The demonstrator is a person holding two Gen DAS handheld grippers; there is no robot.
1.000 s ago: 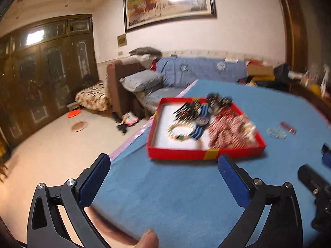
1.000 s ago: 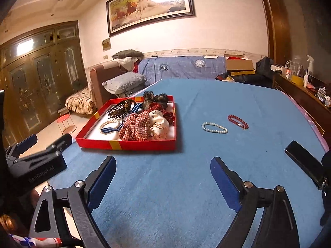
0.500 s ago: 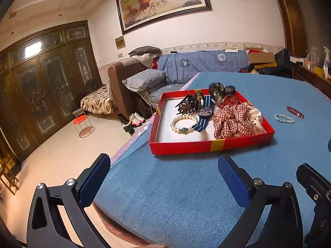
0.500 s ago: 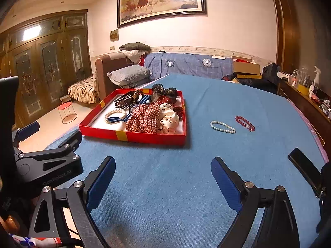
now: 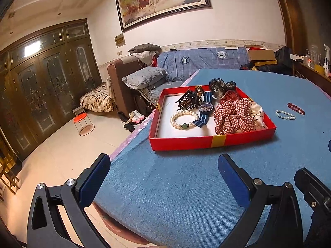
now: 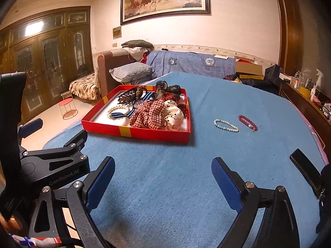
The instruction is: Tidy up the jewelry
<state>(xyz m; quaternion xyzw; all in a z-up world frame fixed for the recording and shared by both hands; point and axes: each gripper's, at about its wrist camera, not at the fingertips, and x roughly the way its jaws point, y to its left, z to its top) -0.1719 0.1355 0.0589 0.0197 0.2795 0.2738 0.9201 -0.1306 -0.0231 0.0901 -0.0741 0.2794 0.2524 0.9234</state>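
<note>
A red tray [image 5: 206, 141] [image 6: 144, 133] sits on the blue table and holds a pearl bracelet [image 5: 183, 118], a striped-band watch [image 5: 205, 108], dark hair claws [image 5: 187, 100], a plaid scrunchie [image 5: 232, 116] and other hair pieces. A white bead bracelet [image 6: 225, 125] [image 5: 285, 114] and a red bead bracelet [image 6: 248, 123] [image 5: 295, 108] lie on the cloth right of the tray. My left gripper [image 5: 164, 177] is open and empty near the table's front left edge. My right gripper [image 6: 163, 179] is open and empty, well short of the two bracelets.
The table's left edge [image 5: 132, 138] drops to a tiled floor with a small red stool [image 5: 83, 122]. A sofa with a grey pillow [image 5: 144, 77] stands beyond. A black phone [image 6: 306, 170] lies at the table's right. The left gripper's body [image 6: 51, 161] shows at the right wrist view's left.
Both grippers have drifted slightly and the views have steadied; the tray now sits a little closer and lower in both views. Both stay open and empty.
</note>
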